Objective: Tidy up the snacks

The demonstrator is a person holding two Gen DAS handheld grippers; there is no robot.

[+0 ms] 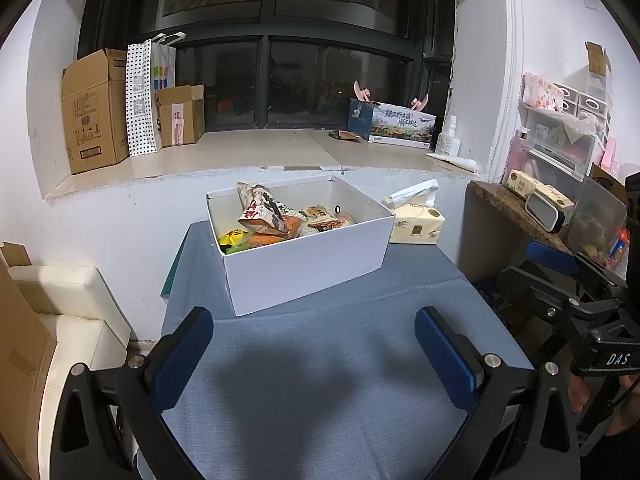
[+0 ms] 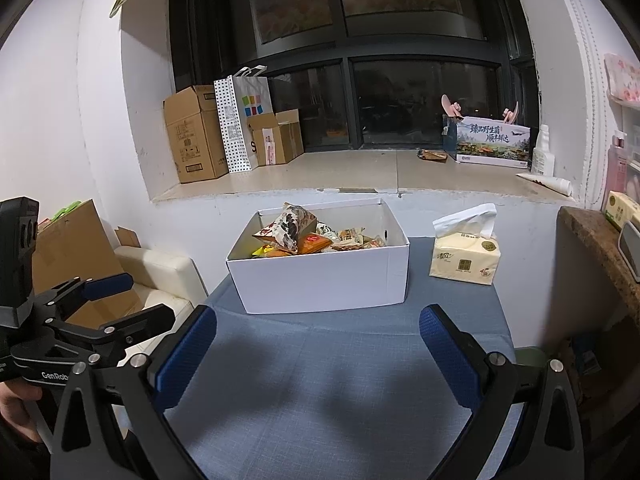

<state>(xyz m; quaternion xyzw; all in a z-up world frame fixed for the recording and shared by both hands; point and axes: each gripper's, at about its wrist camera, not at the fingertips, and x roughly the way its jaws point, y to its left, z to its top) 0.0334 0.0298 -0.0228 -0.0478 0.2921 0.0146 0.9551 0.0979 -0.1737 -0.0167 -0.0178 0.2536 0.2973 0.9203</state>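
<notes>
A white open box (image 1: pixel 308 264) (image 2: pixel 324 280) stands on a blue-clothed table (image 1: pixel 328 380) (image 2: pixel 320 392), filled with several snack packets (image 1: pixel 280 220) (image 2: pixel 304 236). A large printed bag (image 1: pixel 262 210) (image 2: pixel 290 224) pokes up at the box's left. My left gripper (image 1: pixel 314 356) hovers open over the bare cloth in front of the box, nothing between its blue pads. My right gripper (image 2: pixel 318 356) is open too, also short of the box. Each gripper shows at the edge of the other's view: the right gripper (image 1: pixel 560 276), the left gripper (image 2: pixel 108 300).
A yellow tissue pack (image 1: pixel 416 220) (image 2: pixel 466 256) sits right of the box. Cardboard boxes (image 1: pixel 96 112) (image 2: pixel 196 136), a dotted paper bag (image 1: pixel 148 96) and a printed carton (image 1: pixel 396 124) line the window ledge. A brown side shelf (image 1: pixel 516 208) stands right, a cream cushion (image 1: pixel 76 320) left.
</notes>
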